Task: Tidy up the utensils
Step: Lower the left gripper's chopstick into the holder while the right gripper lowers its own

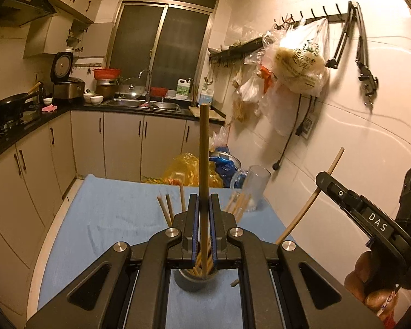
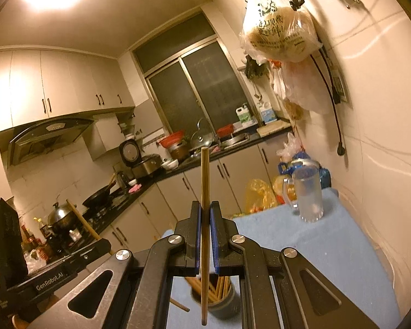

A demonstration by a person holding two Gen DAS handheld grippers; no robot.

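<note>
Two chopsticks | left gripper (image 1: 204, 201) jaws clamp chopstick (image 1: 204, 148) upright over cup (image 1: 194, 281) | right gripper (image 2: 204, 209) likewise grasps one (image 2: 204, 181)

Grey cup (image 1: 193, 281) base hidden behind the claw frame; clear mug (image 1: 254, 189) blurred.

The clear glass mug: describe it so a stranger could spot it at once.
Start at the table under the blue cloth and follow it to the far corner by the tiled wall. There the clear glass mug stands upright, apart from the grey cup of chopsticks. It alone is see-through, with a side handle.
</note>
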